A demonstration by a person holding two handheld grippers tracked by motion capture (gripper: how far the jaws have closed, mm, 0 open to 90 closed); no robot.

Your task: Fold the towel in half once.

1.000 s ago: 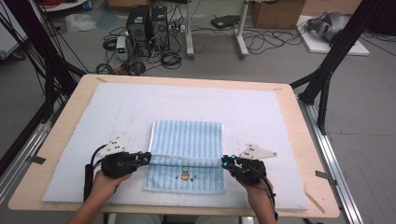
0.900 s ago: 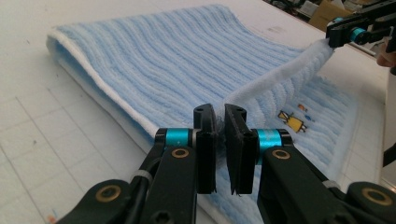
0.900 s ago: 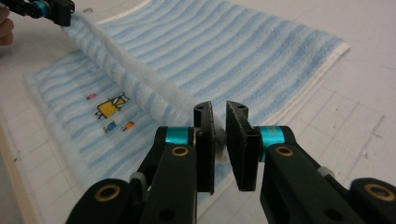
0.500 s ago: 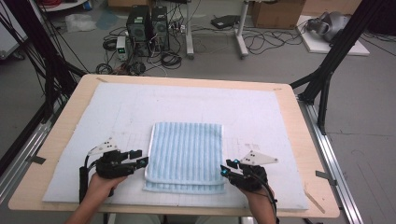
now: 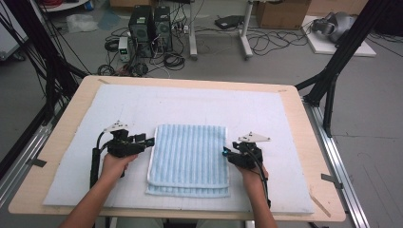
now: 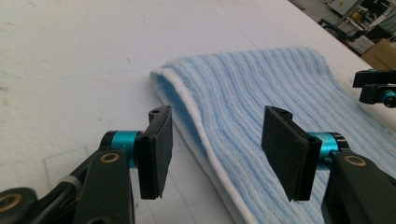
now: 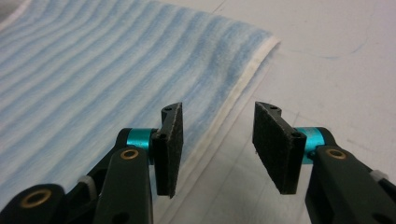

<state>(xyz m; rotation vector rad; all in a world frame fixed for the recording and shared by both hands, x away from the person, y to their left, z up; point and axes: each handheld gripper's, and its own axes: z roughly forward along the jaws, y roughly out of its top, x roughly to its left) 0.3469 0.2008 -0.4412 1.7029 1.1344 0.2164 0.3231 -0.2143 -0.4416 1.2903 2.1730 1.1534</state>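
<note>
A light blue striped towel (image 5: pixel 187 159) lies folded in layers on the white mat, its white hem along both long sides. My left gripper (image 5: pixel 151 141) sits at the towel's left edge, open, with nothing between its pads; in the left gripper view the towel (image 6: pixel 261 102) and its raised hem run between the jaws (image 6: pixel 217 154). My right gripper (image 5: pixel 225 153) stands open at the towel's right edge; in the right gripper view the towel (image 7: pixel 93 70) hem passes under its empty jaws (image 7: pixel 217 144). The right gripper (image 6: pixel 378 88) also shows far off in the left gripper view.
The white mat (image 5: pixel 266 114) covers a wooden table (image 5: pixel 309 142). Black frame legs (image 5: pixel 332 71) stand at the table's right, and computers (image 5: pixel 149 23) and cables lie on the floor beyond the far edge.
Both grippers let go of the towel's folded-over edge and drew apart to the towel's left and right sides. The towel now lies flat in its fold.
</note>
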